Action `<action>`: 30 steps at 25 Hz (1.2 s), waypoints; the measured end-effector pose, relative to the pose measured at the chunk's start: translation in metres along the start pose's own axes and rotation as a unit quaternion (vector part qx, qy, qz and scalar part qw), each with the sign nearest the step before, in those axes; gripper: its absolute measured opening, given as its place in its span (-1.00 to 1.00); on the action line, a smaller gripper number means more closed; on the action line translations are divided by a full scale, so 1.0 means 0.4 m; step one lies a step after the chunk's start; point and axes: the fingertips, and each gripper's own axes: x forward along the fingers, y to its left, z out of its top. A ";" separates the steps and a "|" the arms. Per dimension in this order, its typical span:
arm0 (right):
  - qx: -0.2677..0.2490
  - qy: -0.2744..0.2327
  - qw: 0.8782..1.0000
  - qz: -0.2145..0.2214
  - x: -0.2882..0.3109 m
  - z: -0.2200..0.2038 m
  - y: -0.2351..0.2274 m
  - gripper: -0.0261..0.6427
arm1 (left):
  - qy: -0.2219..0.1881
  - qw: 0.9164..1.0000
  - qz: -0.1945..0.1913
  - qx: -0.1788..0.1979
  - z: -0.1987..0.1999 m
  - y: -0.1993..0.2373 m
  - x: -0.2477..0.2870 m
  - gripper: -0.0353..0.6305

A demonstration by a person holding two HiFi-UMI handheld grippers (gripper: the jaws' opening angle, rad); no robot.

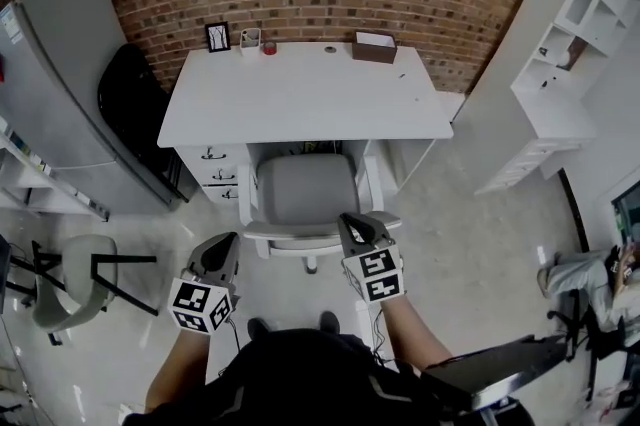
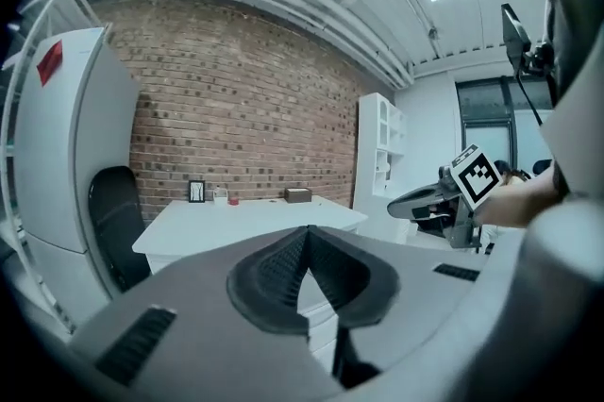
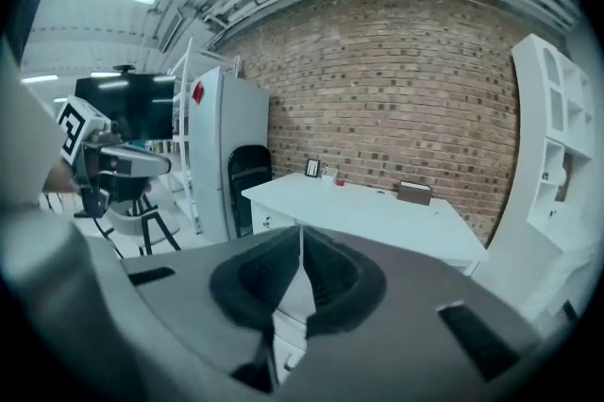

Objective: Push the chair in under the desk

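Nearest the head camera, the left tongs (image 1: 226, 242) and the right tongs (image 1: 352, 222) are both pressed together with nothing between them. They sit at the chair's back rail, the left just off its left end and the right over its middle. Whether either one touches the rail I cannot tell.

Ahead, the white desk (image 1: 300, 104) stands against the brick wall, its kneehole facing the person. The chair (image 1: 305, 189) sits square to that opening with its grey seat mostly out in front of the desk's edge.

It looks light, a stiff white frame under a padded seat. On the glossy floor it should slide or roll easily. Closed tongs suit a flat push, best placed on the rigid back rail with both points spread, so that the chair does not swivel.

Room is tight sideways. The drawer unit (image 1: 215, 176) flanks the left side and the desk's right panel (image 1: 385, 164) flanks the other, both near the chair's frame, so a straight line matters.

Small items such as the brown box (image 1: 374, 46) and the picture frame (image 1: 217, 36) stand at the back of the desk, well apart from the front edge.
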 end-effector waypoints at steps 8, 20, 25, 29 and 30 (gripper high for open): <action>0.010 -0.029 0.999 0.032 -0.021 0.090 0.077 -0.89 | -0.026 0.999 -0.002 -0.033 0.075 0.036 -0.067 -0.87; 0.030 -0.058 0.998 0.024 -0.010 0.196 0.056 -0.90 | -0.028 0.998 0.043 0.031 0.140 0.072 -0.069 -0.87; 0.039 -0.070 0.997 0.015 -0.007 0.206 0.038 -0.89 | -0.035 0.997 0.054 0.030 0.143 0.077 -0.055 -0.87; 0.049 -0.065 0.997 0.005 0.000 0.201 0.018 -0.89 | -0.036 0.997 0.045 0.045 0.155 0.059 -0.043 -0.87; 0.050 -0.065 0.997 0.003 0.002 0.201 0.015 -0.90 | -0.038 0.997 0.042 0.044 0.157 0.056 -0.040 -0.87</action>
